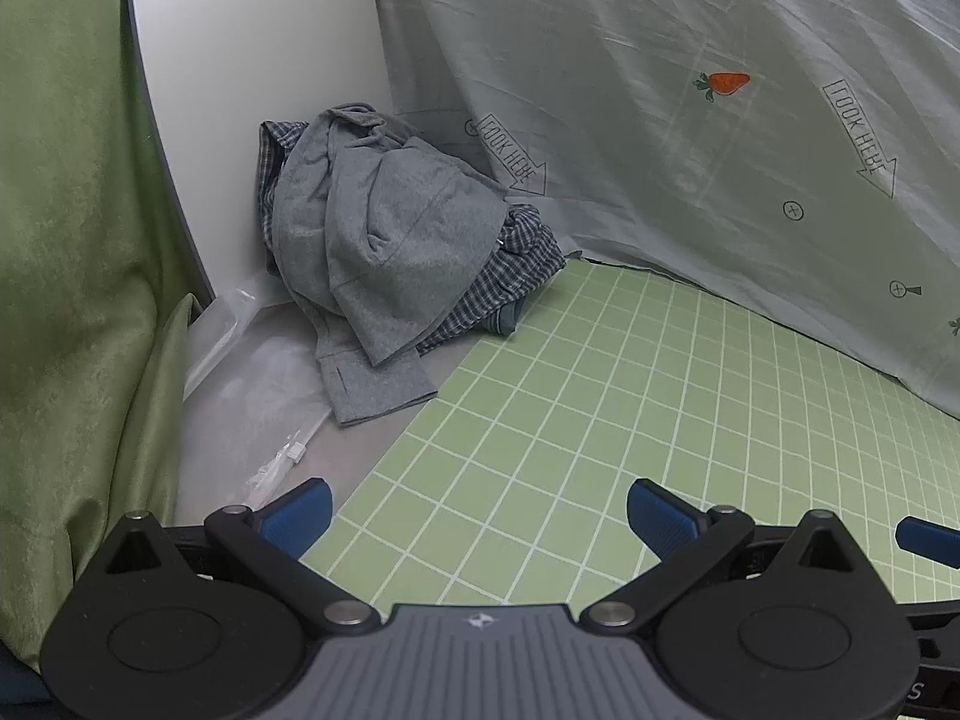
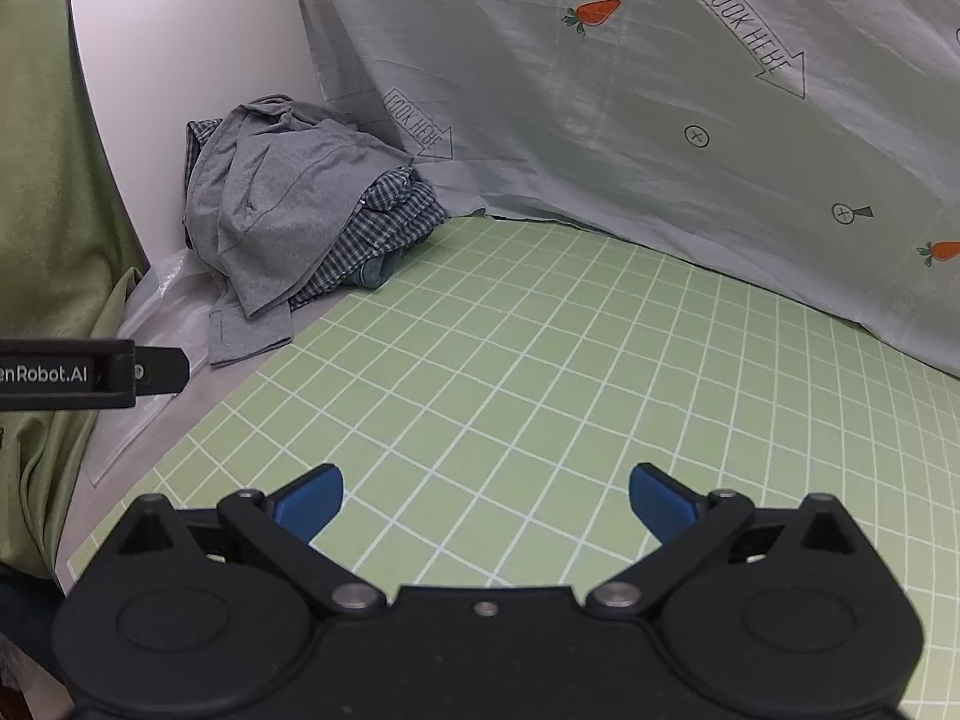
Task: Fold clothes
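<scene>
A crumpled pile of clothes lies in the far left corner: a grey garment [image 1: 384, 240] [image 2: 264, 204] draped over a blue checked one [image 1: 510, 276] [image 2: 372, 222]. My left gripper [image 1: 477, 516] hovers open over the green grid mat [image 1: 600, 420], well short of the pile, with nothing between its blue pads. My right gripper [image 2: 486, 501] is also open and empty above the same mat [image 2: 540, 372], to the right of the left one. The left gripper's side shows at the left edge of the right wrist view.
A pale sheet [image 1: 690, 120] [image 2: 600, 120] printed with carrots and "LOOK HERE" arrows hangs along the back. A white panel [image 1: 240, 60] stands behind the pile. Green fabric [image 1: 66, 240] drapes at the left. Clear plastic bags [image 1: 252, 384] lie beside the mat.
</scene>
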A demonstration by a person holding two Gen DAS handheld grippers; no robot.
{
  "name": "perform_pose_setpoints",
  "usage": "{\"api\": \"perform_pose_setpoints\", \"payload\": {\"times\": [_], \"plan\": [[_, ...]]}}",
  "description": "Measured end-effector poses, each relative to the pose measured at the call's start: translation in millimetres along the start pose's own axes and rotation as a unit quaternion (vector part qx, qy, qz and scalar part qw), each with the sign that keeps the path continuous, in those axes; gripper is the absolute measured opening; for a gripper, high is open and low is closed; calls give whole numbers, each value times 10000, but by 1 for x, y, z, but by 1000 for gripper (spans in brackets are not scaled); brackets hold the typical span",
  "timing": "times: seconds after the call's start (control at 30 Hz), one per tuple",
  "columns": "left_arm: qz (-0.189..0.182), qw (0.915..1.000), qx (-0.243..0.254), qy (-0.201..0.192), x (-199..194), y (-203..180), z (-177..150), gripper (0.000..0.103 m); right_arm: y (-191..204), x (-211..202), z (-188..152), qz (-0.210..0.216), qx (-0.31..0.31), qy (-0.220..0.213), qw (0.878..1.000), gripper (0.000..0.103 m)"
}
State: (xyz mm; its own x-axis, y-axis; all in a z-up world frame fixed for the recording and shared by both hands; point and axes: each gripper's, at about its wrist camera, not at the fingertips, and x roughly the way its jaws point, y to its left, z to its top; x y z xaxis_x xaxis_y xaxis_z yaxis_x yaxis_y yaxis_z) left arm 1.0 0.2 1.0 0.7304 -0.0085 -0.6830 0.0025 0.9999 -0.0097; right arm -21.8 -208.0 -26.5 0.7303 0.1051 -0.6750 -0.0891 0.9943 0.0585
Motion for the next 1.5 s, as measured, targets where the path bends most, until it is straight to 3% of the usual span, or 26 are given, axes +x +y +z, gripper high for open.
{"api": "perform_pose_setpoints", "payload": {"times": [1.5], "plan": [[33, 9999, 109, 104, 8, -14, 3, 103, -12, 3, -1, -28, 126, 83, 9999, 103]]}}
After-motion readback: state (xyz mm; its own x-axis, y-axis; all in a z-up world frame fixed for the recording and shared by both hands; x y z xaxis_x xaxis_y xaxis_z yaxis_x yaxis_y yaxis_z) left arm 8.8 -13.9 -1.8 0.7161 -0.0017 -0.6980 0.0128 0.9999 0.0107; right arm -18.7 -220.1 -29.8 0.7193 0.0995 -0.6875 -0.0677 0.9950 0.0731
